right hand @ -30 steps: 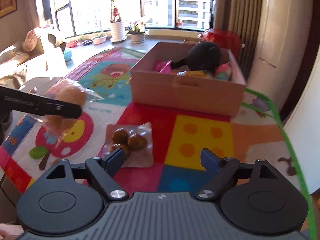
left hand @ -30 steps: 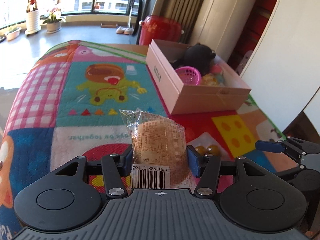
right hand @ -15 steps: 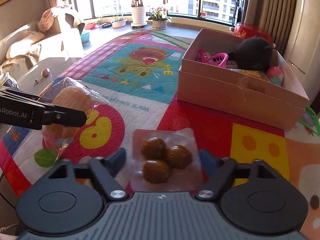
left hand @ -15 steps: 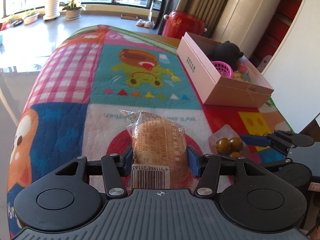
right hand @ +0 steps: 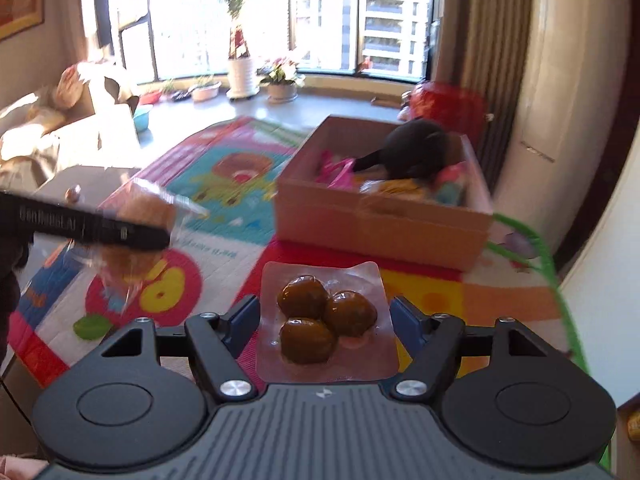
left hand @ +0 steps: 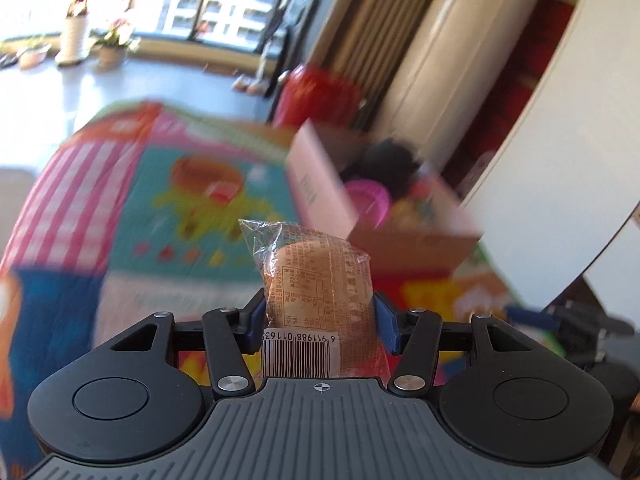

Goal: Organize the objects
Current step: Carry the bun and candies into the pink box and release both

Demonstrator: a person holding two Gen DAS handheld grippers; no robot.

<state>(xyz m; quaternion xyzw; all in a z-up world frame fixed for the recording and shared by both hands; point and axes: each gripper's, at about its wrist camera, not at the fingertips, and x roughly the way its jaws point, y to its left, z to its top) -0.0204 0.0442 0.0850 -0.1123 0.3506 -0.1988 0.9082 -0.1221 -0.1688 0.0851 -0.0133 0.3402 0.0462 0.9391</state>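
Wrapped bun (left hand: 316, 280) upright, raised over mat; clear pack of three brown balls (right hand: 326, 322) lifted

The left gripper (left hand: 318, 322) pinches a wrapped bun (left hand: 316, 292) between its blue fingers (left hand: 386, 326), barcode facing near. Beyond lies a blurred, colourful play mat (left hand: 120, 216). Far right, an open cardboard box (left hand: 320, 188) holds a black plush toy (left hand: 390, 162) and a pink basket (left hand: 370, 202). The right gripper (left hand: 568, 320) shows at the right edge.
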